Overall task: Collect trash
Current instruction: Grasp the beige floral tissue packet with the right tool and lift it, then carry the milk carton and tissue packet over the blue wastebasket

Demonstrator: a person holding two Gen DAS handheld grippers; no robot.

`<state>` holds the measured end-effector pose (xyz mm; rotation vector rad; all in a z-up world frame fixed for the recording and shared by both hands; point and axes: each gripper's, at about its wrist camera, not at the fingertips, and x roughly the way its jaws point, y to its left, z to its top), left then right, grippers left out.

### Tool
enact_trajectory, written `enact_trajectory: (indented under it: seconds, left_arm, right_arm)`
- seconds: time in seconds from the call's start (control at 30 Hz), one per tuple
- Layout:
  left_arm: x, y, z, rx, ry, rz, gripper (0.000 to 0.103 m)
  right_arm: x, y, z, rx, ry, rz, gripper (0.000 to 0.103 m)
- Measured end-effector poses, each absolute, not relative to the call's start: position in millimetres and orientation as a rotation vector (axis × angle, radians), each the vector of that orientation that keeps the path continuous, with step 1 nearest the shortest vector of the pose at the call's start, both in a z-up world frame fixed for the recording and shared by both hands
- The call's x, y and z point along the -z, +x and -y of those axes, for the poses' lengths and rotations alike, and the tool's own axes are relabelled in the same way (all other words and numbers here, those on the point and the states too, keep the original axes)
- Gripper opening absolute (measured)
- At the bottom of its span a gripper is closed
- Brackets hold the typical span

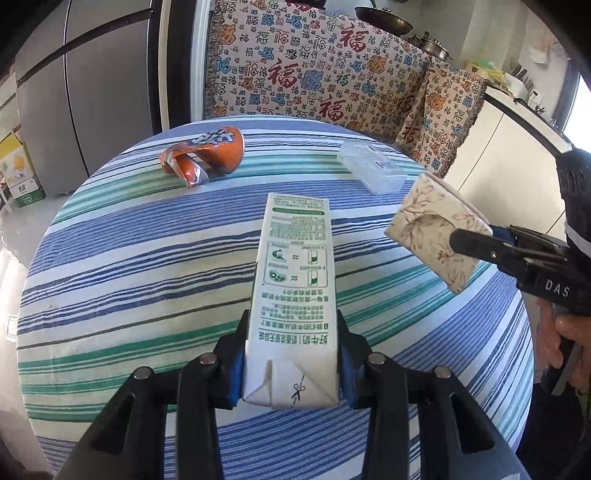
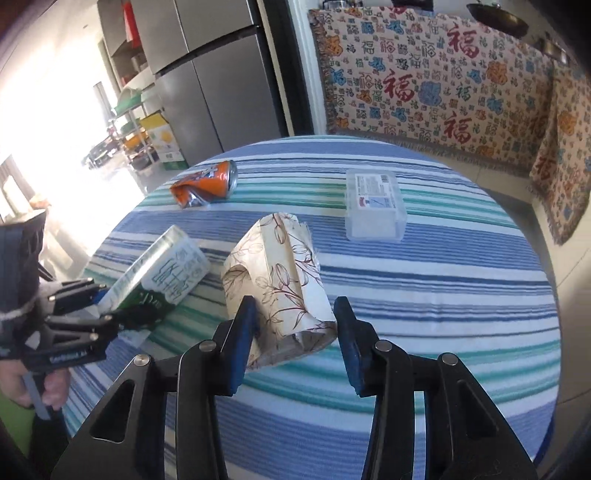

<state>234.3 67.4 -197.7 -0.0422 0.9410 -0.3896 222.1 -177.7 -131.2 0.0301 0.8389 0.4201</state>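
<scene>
Left gripper (image 1: 291, 363) clamped on milk carton (image 1: 293, 295), near table (image 1: 110, 258) edge. Right gripper (image 2: 293, 332) pinching floral paper cup (image 2: 275, 284), lifted clear. Outstanding: crushed orange can (image 1: 203, 157) far-left edge, clear plastic box (image 1: 373, 166) far-right. No bin visible.

one carton (image 1: 291, 280), cup (image 1: 432, 229), can (image 1: 207, 155), box (image 1: 373, 166).

A home kitchen and dining corner: a tall grey steel refrigerator (image 2: 221, 81) stands behind a round desk under a blue, green and white striped cloth (image 1: 147, 258). Dark metal pans (image 1: 384, 18) sit above a white cabinet counter (image 1: 517, 122), beside a bench draped in patterned woven fabric (image 1: 314, 66).
</scene>
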Motion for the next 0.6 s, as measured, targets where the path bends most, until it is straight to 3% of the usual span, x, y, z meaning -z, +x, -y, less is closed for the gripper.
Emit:
enact_trajectory:
  seconds: [0.3, 0.6]
  left_arm:
    - [184.7, 198.1, -23.1, 0.487, 0.010, -0.921, 0.040]
    - [140.5, 158.0, 104.0, 0.746, 0.059, -0.888, 0.040]
  right_arm:
    - [127.9, 148.4, 269.1, -0.262, 0.080, -0.832, 0.044]
    - [121.3, 90.3, 407.9, 0.016, 0.161, -0.846, 0.044]
